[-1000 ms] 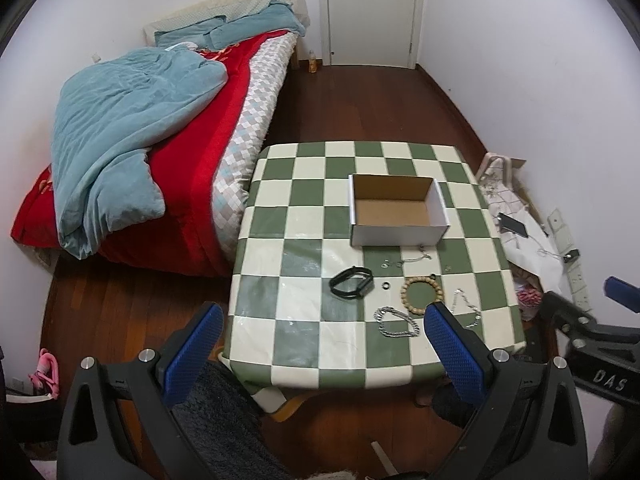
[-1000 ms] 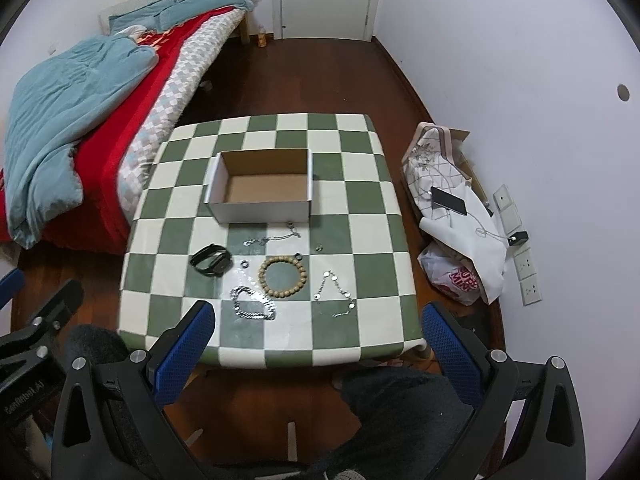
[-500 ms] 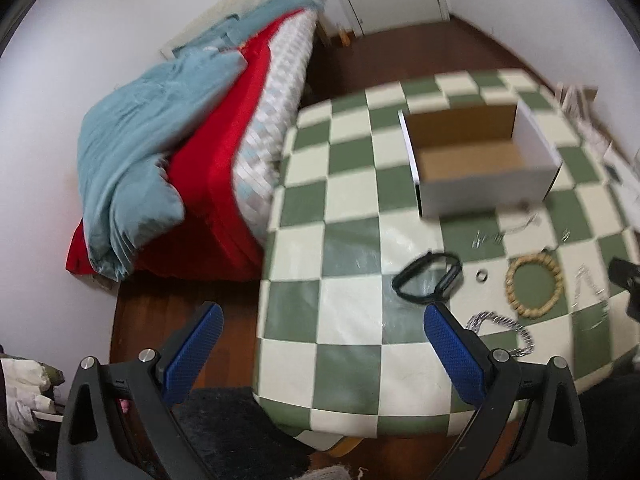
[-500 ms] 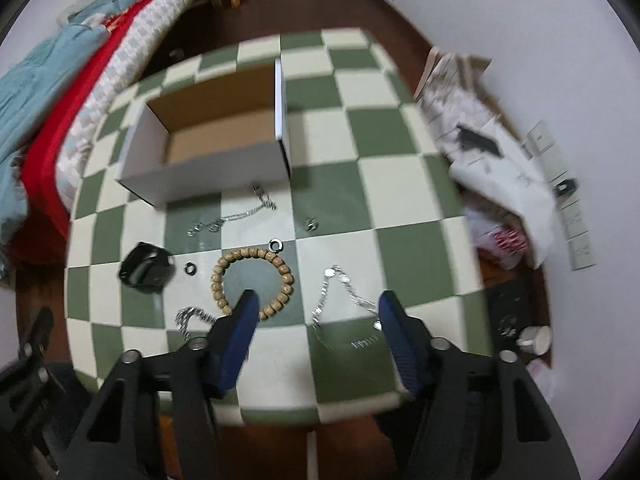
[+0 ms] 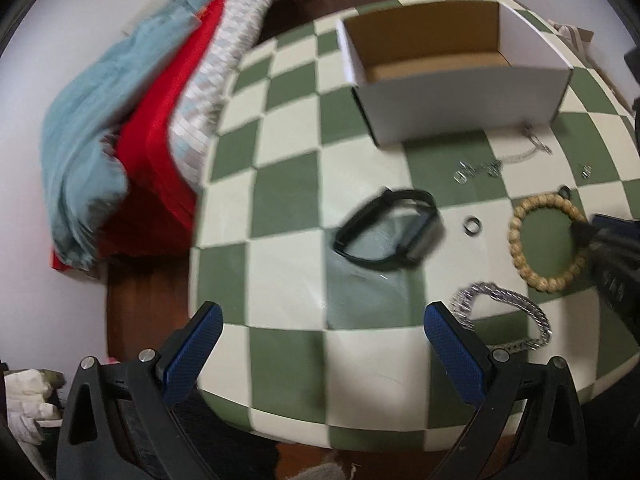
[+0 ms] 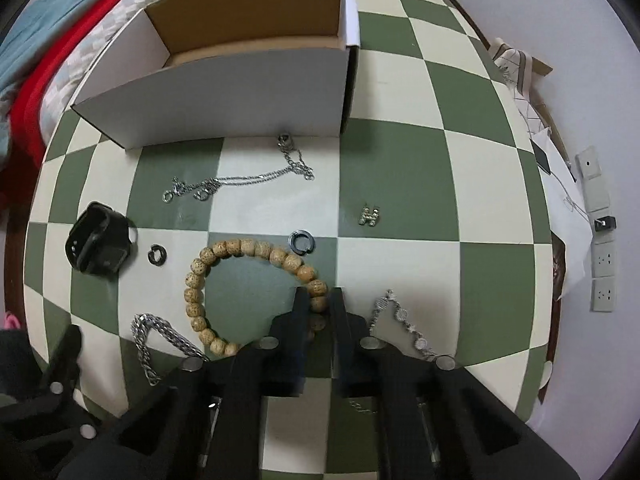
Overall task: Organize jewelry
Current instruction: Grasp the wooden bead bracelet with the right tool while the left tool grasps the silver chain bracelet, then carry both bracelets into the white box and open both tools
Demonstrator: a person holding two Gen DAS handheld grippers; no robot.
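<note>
None of the jewelry boxed yet: cardboard box (image 6: 256, 76) empty at the counter's far edge. Right gripper (image 6: 319, 304) closed on the near-right arc of the wooden bead bracelet (image 6: 224, 264), not yet lifted. Left gripper (image 5: 320, 344) wide open, empty, above the near-left corner. Left to move: black band (image 5: 390, 230), silver chains (image 6: 240, 180), rings (image 6: 302, 242), charm (image 6: 370, 216).

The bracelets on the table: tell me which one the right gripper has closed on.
The wooden bead bracelet. The right gripper pinches its beads, while the black band and the silver chain bracelet lie untouched to its left.
</note>
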